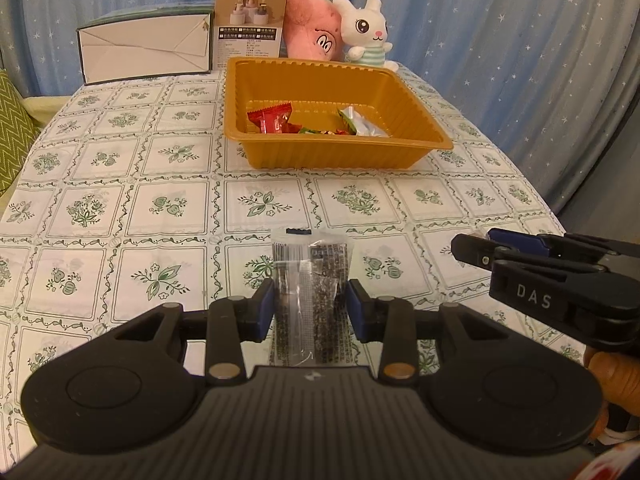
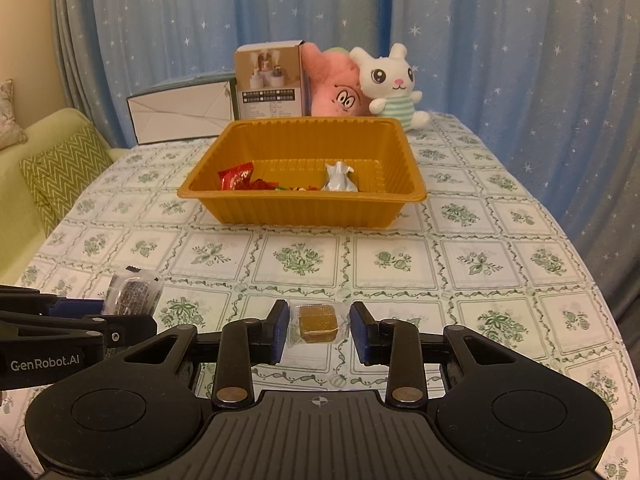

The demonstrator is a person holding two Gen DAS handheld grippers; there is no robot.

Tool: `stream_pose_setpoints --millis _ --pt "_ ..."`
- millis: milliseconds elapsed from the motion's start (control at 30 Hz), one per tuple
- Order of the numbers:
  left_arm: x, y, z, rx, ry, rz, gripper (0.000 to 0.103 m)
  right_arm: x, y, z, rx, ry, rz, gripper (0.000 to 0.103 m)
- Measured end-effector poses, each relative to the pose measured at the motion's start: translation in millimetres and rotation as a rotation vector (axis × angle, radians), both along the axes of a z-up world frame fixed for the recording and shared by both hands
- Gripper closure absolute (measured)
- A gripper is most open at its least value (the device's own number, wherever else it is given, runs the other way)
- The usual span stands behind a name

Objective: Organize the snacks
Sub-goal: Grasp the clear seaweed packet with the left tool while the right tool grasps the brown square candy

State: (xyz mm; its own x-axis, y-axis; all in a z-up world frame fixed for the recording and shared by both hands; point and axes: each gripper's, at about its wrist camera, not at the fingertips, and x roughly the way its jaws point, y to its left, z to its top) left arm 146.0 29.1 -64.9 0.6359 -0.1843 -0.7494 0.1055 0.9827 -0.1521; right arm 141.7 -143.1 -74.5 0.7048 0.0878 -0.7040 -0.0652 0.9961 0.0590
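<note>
An orange tray (image 1: 424, 120) (image 2: 304, 210) stands mid-table and holds a red packet (image 1: 270, 120) (image 2: 236, 176), a silver packet (image 1: 366, 124) (image 2: 338, 178) and small red-green wrappers. My left gripper (image 1: 310, 308) straddles a clear packet of dark snack (image 1: 310, 280) lying on the cloth; the pads touch its sides. It also shows in the right wrist view (image 2: 134, 294). My right gripper (image 2: 319, 330) is open around a wrapped golden-brown cube (image 2: 319, 322) on the cloth, with small gaps on both sides.
The table has a green floral cloth (image 1: 120, 208). At the back stand a white box (image 1: 146, 48), a tall carton (image 1: 252, 24), a pink plush (image 1: 314, 28) and a white bunny plush (image 1: 366, 32). A green sofa (image 2: 44, 168) is left; blue curtains behind.
</note>
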Motion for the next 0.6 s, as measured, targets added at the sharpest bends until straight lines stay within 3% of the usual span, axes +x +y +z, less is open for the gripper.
stream_pose_setpoints --millis 600 --pt "-6 -10 15 0.0 -0.017 -0.008 0.069 -11 -11 15 0.016 -0.018 -0.013 0.069"
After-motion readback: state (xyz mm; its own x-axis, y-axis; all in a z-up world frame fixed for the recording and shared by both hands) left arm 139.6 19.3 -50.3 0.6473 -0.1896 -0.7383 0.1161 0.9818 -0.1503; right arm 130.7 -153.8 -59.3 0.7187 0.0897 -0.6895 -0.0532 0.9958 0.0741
